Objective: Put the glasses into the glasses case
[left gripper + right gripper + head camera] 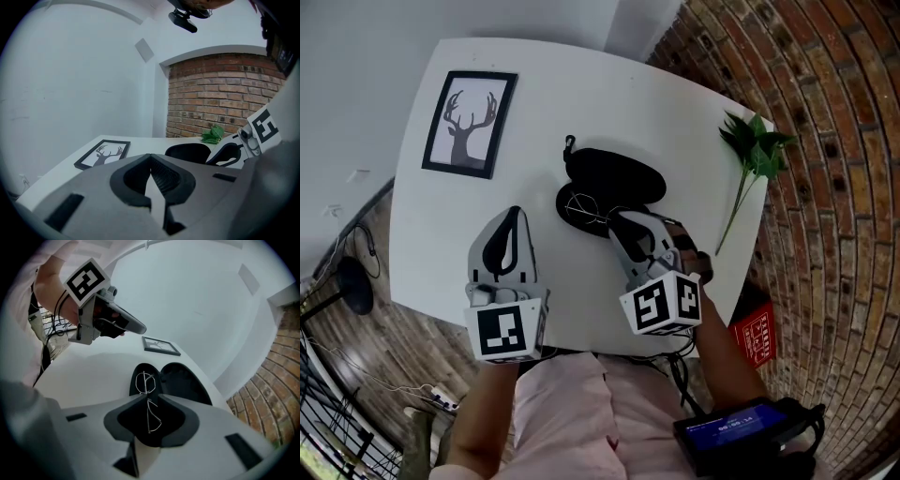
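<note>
The thin wire-framed glasses hang low over the nearer half of the open black glasses case in the middle of the white table. My right gripper is shut on them near the bridge. One lens lies past the tips and the other sits between the jaws. My left gripper hovers to the left of the case, jaws shut with nothing in them. It also shows in the right gripper view, raised above the table.
A black-framed deer picture lies at the table's far left. A green leafy sprig lies along the right edge. A brick surface runs beside the table on the right, with a red object near it.
</note>
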Demonstrator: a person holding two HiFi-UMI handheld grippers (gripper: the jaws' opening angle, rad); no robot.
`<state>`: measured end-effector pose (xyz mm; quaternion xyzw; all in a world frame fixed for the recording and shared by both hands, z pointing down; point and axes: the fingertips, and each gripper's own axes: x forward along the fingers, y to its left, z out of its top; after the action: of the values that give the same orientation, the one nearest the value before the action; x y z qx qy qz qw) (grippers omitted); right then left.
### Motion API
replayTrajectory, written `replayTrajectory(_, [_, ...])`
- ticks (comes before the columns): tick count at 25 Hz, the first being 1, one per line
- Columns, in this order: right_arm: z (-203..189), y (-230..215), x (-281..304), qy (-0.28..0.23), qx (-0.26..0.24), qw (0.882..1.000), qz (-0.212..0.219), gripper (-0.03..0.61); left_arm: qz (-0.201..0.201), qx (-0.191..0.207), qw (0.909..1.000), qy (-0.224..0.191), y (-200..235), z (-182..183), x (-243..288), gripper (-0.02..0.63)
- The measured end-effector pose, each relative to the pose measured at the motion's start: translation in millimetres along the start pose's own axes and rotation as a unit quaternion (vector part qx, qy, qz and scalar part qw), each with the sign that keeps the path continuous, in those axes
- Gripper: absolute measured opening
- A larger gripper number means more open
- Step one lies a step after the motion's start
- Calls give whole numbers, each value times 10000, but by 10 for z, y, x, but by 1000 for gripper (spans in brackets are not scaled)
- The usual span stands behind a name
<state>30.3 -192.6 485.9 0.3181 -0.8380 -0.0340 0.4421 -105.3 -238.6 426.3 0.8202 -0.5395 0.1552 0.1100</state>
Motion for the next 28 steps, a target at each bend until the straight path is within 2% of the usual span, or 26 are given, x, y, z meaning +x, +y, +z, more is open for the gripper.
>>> replayTrajectory(5, [-50,75,42,109,13,9999,117,70,17,-54,9999,83,-7,-32,-16,0])
replayTrajectory(12, [-77,130,93,190,-180,9993,281,23,24,-7,10000,5,7,0,6,0])
replayTrajectory(16, [-57,138,69,50,-203,9989,410,15,8,-132,9999,100,-17,-3,14,0])
replayTrajectory(22, [-43,170,39,-205,-167,9975,651,11,-68,-80,9999,-63,-33,32,52,0])
replayTrajectory(28, [-76,174,50,-152,-42,9970,756,12,80,-74,9998,144,12,-46,49,0])
